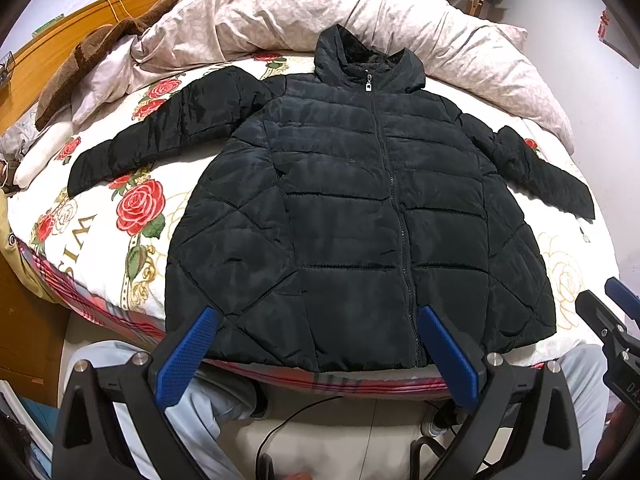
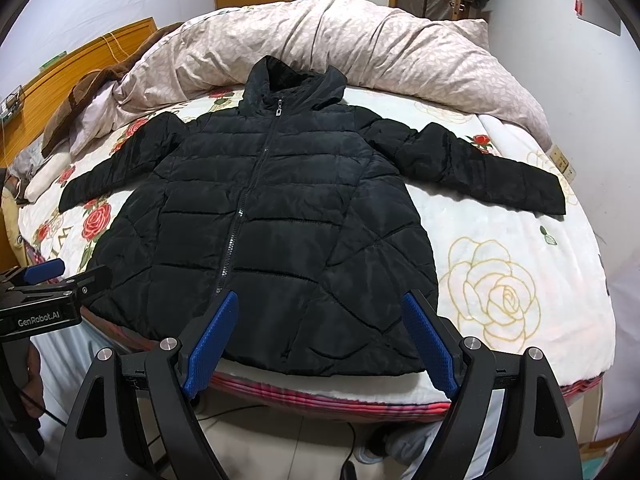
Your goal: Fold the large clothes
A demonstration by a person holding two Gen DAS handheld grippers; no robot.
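Note:
A black quilted hooded jacket (image 1: 340, 216) lies flat and zipped on the bed, face up, both sleeves spread out sideways; it also shows in the right wrist view (image 2: 280, 232). My left gripper (image 1: 316, 314) is open and empty, held just before the jacket's bottom hem, near its middle. My right gripper (image 2: 320, 300) is open and empty, held just before the hem on the jacket's right half. Each gripper shows at the edge of the other's view, the right one (image 1: 616, 312) and the left one (image 2: 48, 276).
The bed has a white rose-print blanket (image 2: 500, 280) with a plaid edge (image 2: 320, 394). A pinkish duvet (image 2: 360, 44) is bunched along the far side, with a brown blanket (image 1: 100, 60) at the left by the wooden headboard (image 1: 80, 24). Cables lie on the tiled floor (image 1: 304, 432).

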